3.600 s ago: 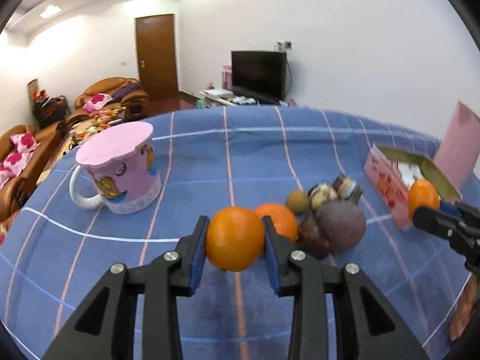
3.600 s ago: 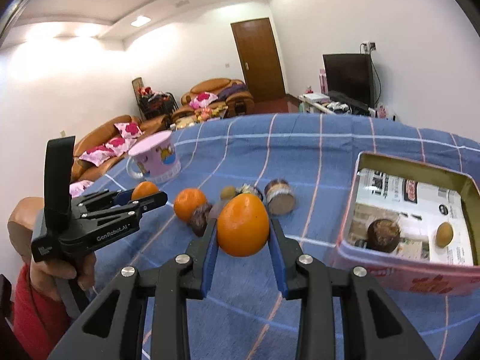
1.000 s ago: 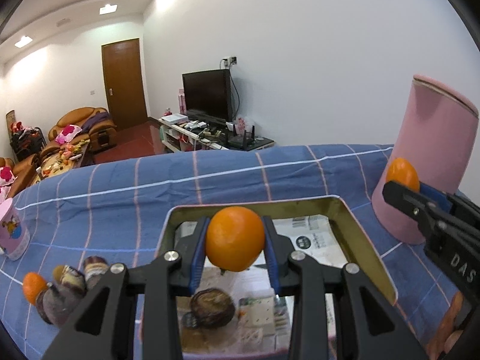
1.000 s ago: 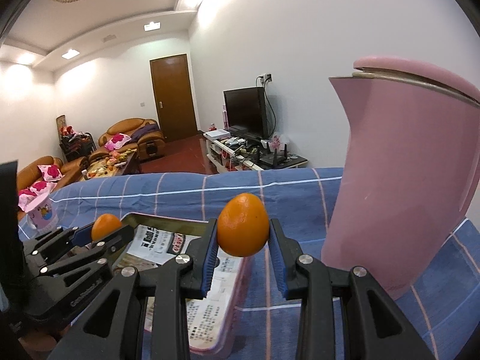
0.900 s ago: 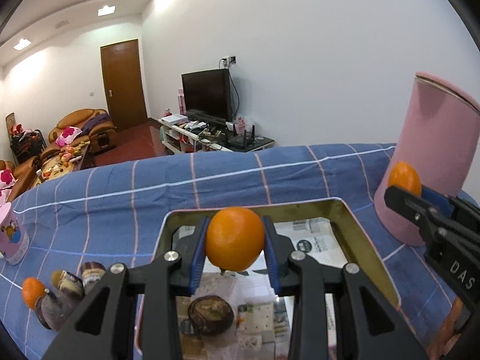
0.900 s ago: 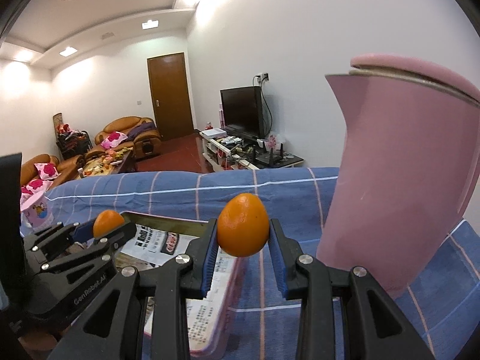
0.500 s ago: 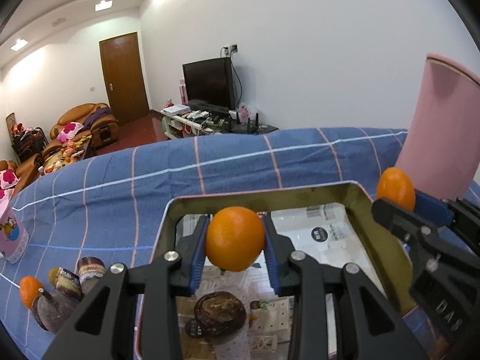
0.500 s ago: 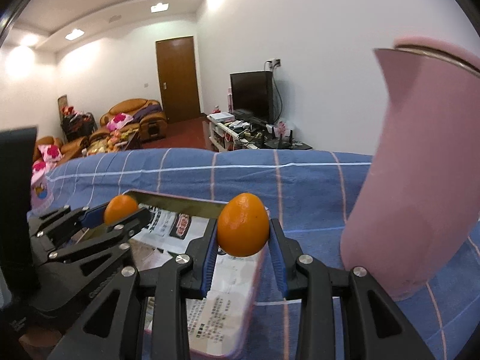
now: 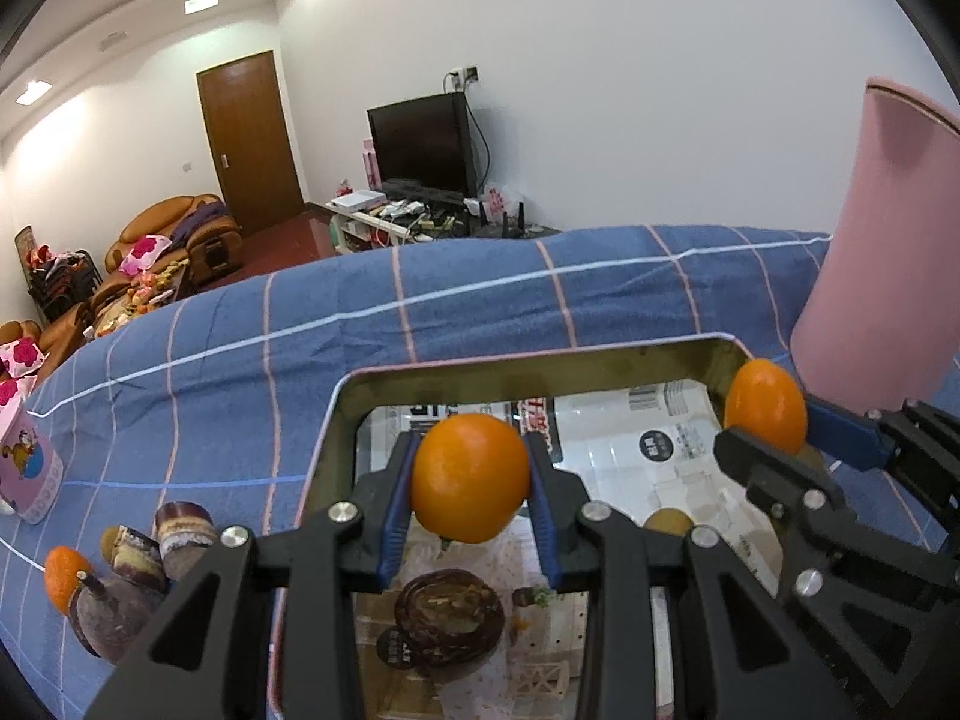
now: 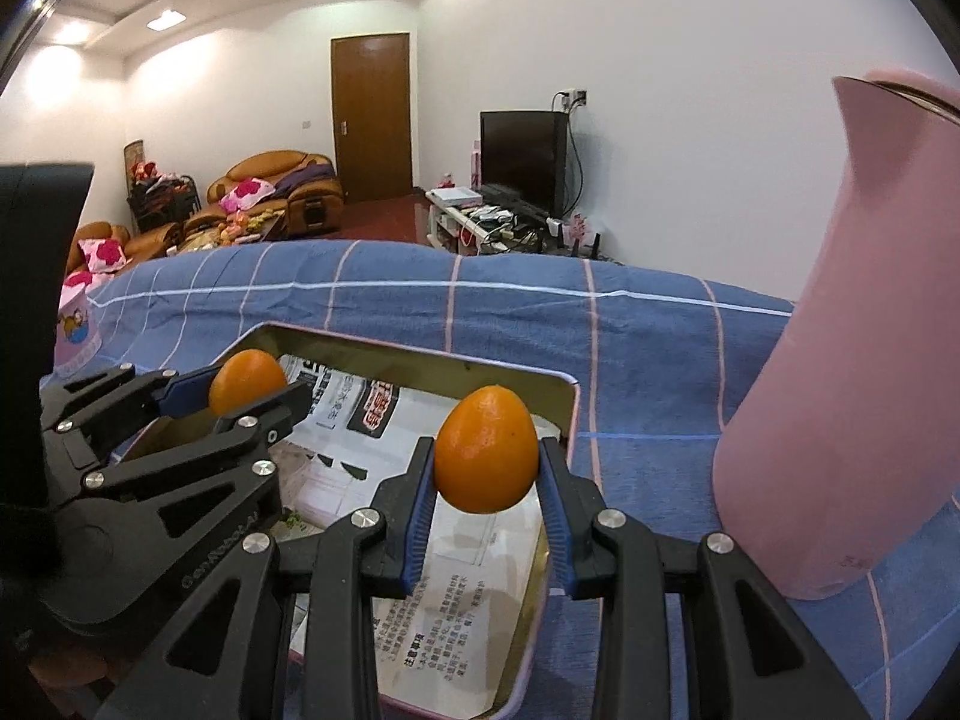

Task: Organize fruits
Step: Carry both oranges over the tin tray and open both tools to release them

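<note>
Orange fruit fills both grips: the left gripper [image 9: 471,516] is clamped on a round orange [image 9: 470,477] at lower centre of its view, above the tin box [image 9: 540,369]. The right gripper [image 10: 486,516] pinches an egg-shaped orange [image 10: 486,450] over the box's right rim, levelled forward. 1 pink jug [image 10: 852,330] stands at right on the blue checked cloth [image 10: 480,312].

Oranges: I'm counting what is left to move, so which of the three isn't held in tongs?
The small orange on the blue cloth, left of the tin beside the dark fruits; the others sit clamped over the tin.
</note>
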Demonstrator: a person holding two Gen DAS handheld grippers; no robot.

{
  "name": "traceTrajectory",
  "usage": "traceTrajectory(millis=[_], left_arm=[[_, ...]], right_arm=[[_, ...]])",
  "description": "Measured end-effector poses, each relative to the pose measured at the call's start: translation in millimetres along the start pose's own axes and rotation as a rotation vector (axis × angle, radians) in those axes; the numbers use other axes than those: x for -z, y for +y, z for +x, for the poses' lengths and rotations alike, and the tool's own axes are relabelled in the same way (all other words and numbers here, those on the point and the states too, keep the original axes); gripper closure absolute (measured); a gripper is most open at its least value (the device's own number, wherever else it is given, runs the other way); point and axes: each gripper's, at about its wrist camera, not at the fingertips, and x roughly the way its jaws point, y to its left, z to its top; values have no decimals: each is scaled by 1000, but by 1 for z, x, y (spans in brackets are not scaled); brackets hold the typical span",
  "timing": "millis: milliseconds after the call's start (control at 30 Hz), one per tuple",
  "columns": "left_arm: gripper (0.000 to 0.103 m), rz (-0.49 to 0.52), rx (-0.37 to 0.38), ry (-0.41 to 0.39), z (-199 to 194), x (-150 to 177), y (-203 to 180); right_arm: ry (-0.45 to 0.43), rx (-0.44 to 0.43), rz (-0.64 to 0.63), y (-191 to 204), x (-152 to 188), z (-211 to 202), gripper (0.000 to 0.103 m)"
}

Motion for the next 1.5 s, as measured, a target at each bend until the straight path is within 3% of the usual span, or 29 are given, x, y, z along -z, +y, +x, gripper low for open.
traceTrajectory(millis=[500, 600, 667, 900, 1000, 1200, 1267, 1300, 1500], left_arm=[[64, 4, -7, 8, 4, 1, -3], [45, -13, -36, -3, 1, 2, 0], [28, -39, -51, -11, -2, 3, 4], [25, -47, -61, -40, -10, 6, 8], [18, -60, -67, -45, -11, 5, 9], [0, -89, -60, -94, -21, 4, 15], [0, -80, -42, -105, -23, 3, 13], [0, -71, -43, -110, -24, 3, 10], [0, 9, -95, -155, -29, 4, -6]], right_arm=[[41, -68, 24, 0, 1, 6, 68], [37, -79, 38, -2, 2, 5, 68], [31, -86, 52, -5, 2, 4, 68], [21, -115, 97, -11, 3, 1, 67], [19, -121, 105, -13, 3, 1, 65], [-28, -188, 218, -32, 0, -8, 49], [-69, -182, 256, -40, 0, -15, 29], [-102, -173, 275, -44, 0, -20, 26], [-152, -109, 274, -44, -3, -27, 25]])
